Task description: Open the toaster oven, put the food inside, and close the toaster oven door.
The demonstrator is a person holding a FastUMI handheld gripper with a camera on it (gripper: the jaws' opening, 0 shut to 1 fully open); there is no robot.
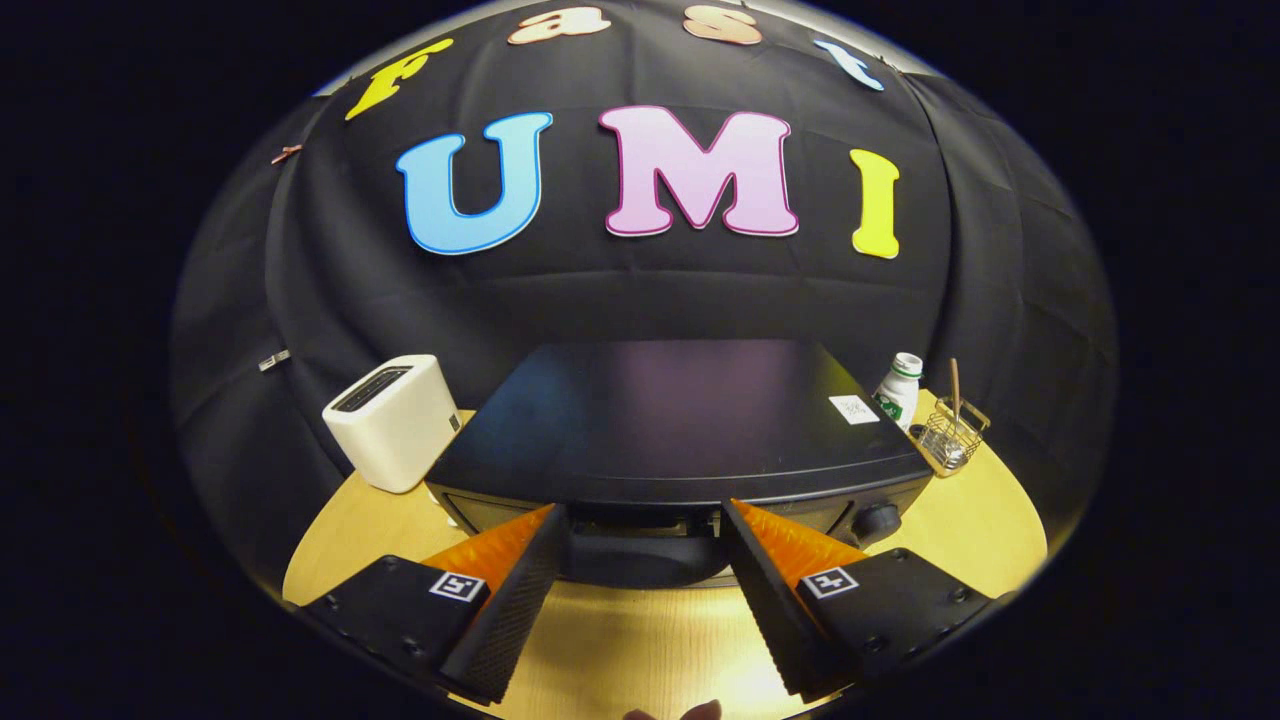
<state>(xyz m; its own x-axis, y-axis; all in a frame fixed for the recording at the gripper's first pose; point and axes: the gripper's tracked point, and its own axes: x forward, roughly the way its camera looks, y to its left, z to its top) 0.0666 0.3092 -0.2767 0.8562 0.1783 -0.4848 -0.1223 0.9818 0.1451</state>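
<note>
The gripper (645, 525) is held above and in front of the toaster oven (680, 420), which stands on the table (620, 640) with its door seen closed. The fingers are spread wide apart, one to each side of the dark door handle (640, 555) at the top of the oven's front; nothing is gripped, and whether either tip touches the oven's front cannot be told.

The opening step is judged to be in hand: the door is not yet pulled down, and no food is made out on the table in this view. The next move is judged to call for the fingers to be lowered around the handle, closed on it, and the door drawn outward and down on its hinge.

A control knob (877, 520) is seen on the oven's front, just beyond one finger. A white toaster (392, 422) stands beside the oven on one side; a small bottle (900, 388) and a wire basket (950, 435) are set on the other.
</note>
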